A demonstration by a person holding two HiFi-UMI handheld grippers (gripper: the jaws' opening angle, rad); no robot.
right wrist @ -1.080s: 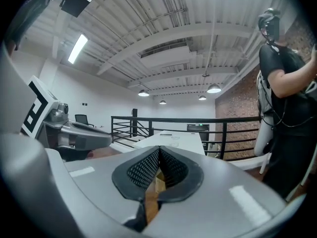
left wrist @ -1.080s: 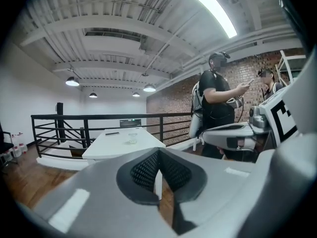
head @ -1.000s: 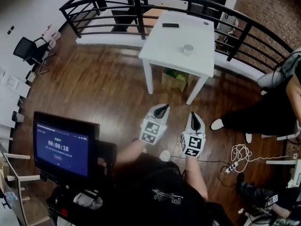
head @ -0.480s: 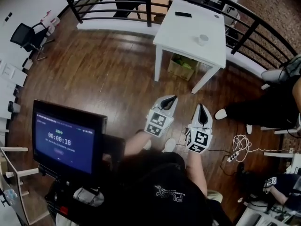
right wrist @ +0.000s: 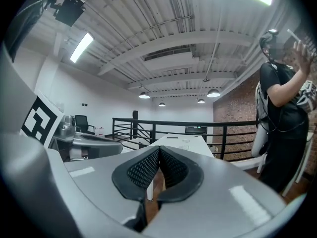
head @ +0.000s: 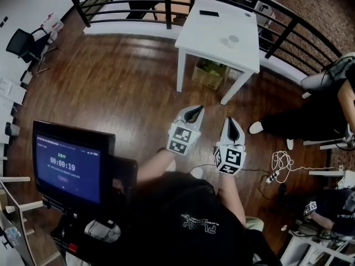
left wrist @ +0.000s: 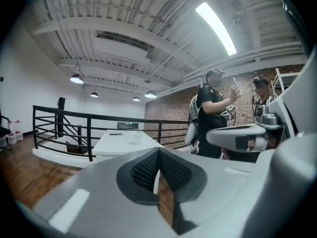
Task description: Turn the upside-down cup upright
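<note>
On the square white table (head: 208,35): one pale cup (head: 233,38), one flat black slab (head: 209,13). Well short of it, the left gripper (head: 193,111) and right gripper (head: 231,121), both clenched empty.

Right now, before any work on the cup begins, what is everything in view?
table: one, white, beside the railing
cup: one, pale, on the table; too small to tell which way up
flat item: one, black, at the table's far edge
box: one, brown with green contents, on the floor under the table
railing: one, black, behind the table
office chair: one, black, far left
monitor: one, black with a blue timer screen, lower left
cable: one, white, coiled on the floor at right
bystanders: two, dark clothes, right of the table
left gripper: grey, shut, empty
right gripper: grey, shut, empty
</note>
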